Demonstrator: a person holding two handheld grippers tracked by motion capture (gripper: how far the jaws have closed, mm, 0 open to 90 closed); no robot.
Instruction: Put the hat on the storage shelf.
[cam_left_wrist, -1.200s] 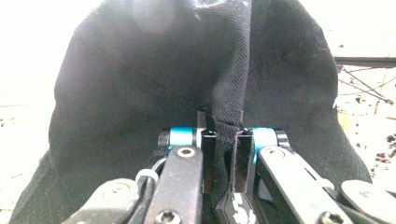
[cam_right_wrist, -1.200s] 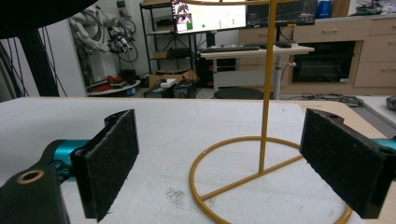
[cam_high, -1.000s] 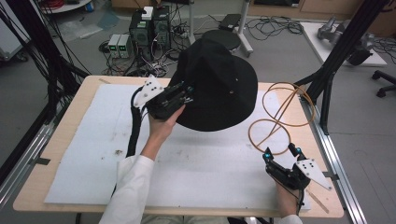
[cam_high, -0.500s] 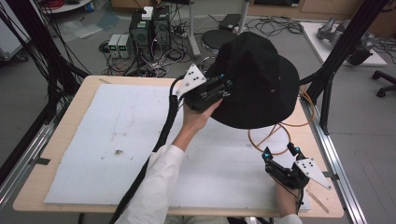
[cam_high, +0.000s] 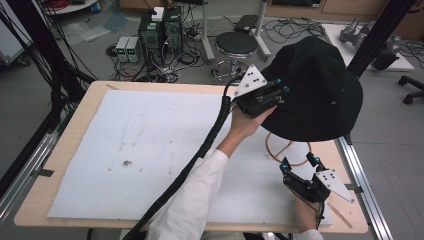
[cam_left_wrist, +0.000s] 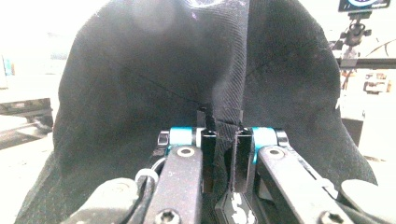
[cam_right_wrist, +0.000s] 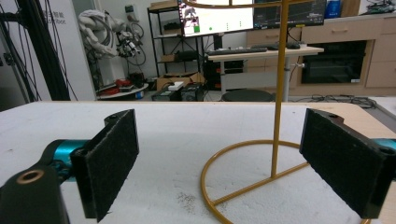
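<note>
The left gripper (cam_high: 280, 92) is pinched on the brim of a black hat (cam_high: 320, 90), with a fold of fabric caught between its pressed-together jaws in the left gripper view. The hat hangs in the air over the far right corner of the table (cam_high: 65, 200), above a gold wire stand (cam_right_wrist: 280, 116). The right gripper (cam_high: 299, 167) rests near the stand's ring base with jaws spread wide and empty.

Judged step: carrying the hat to the stand. Next move calls for centring the crown over the upright rod and lowering it.

The hat's crown points up and away from the person, opening downward; the brim lies roughly level, tilted slightly.
</note>
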